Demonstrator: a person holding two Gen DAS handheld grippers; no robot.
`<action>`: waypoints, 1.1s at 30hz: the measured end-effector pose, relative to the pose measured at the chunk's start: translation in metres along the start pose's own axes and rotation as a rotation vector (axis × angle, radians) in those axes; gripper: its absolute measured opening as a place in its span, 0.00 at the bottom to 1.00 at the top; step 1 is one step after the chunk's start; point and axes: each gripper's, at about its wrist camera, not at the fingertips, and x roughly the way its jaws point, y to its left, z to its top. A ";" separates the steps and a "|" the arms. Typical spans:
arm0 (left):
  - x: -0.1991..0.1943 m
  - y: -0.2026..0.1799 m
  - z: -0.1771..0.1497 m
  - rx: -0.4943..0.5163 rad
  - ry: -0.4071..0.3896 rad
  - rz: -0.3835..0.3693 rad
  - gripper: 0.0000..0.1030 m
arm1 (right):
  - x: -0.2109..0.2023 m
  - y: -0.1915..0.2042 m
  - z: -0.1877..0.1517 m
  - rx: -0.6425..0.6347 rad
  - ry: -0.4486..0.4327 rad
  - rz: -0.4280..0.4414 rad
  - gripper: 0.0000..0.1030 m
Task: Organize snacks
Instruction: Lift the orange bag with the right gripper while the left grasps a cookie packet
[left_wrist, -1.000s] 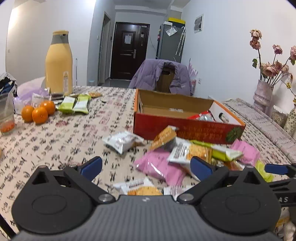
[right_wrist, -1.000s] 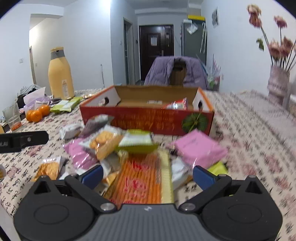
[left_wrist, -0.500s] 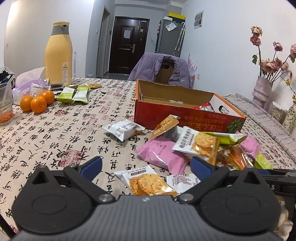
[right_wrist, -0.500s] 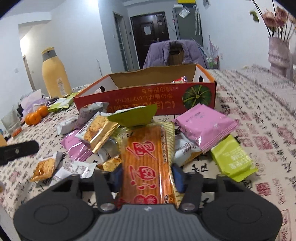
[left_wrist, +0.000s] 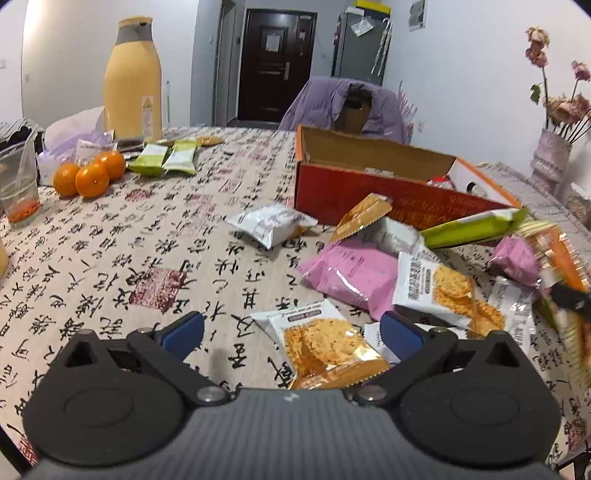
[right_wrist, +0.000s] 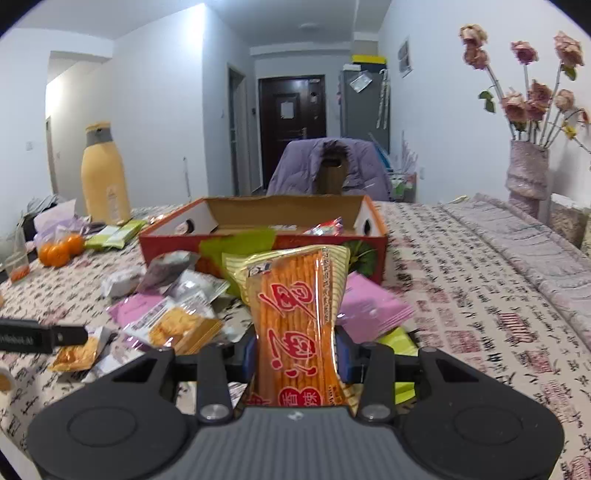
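Since a second ago your right gripper (right_wrist: 297, 350) has gone from wide open to nearly closed, its jaws just now closing onto the orange stick-snack pack (right_wrist: 295, 314), and the pack is tilted up off the pile. Blue pads press both long sides; the wrapper pinches in at the waist. Pack's bottom end is hidden behind the gripper body. In the left wrist view the same pack is a blurred orange smear at the right edge (left_wrist: 557, 254).

Your left gripper (left_wrist: 291, 332) stands wide open, holding nothing. A cracker packet (left_wrist: 325, 347) lies on the counter between its fingers, not touched as far as you can tell. Its lower end is hidden by the gripper body.

Red cardboard box (right_wrist: 266, 236) sits open just behind the snack pile, with a few wrappers inside, mostly hidden by the front wall. A green packet (right_wrist: 240, 243) leans against that wall and covers part of the print. Pink packets (left_wrist: 351, 273) and more cracker packs overlap in the pile; some labels unreadable.

Open counter (left_wrist: 129, 258) shows to the left of the pile. Right of the box the cloth is bare too. Oranges (left_wrist: 88, 177), yellow bottle (left_wrist: 133, 77) and a plastic cup (left_wrist: 18, 184) crowd the far left edge. Flower vase (right_wrist: 528, 173) stands at the far right.
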 end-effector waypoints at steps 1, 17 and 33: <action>0.004 -0.001 0.000 -0.001 0.009 0.008 1.00 | -0.002 -0.002 0.001 0.006 -0.006 -0.004 0.39; 0.032 -0.020 -0.002 0.005 0.047 0.149 0.81 | -0.003 -0.016 0.001 0.030 -0.020 -0.013 0.40; 0.011 -0.027 0.004 0.051 -0.020 0.081 0.42 | 0.001 -0.014 0.000 0.025 -0.012 0.011 0.40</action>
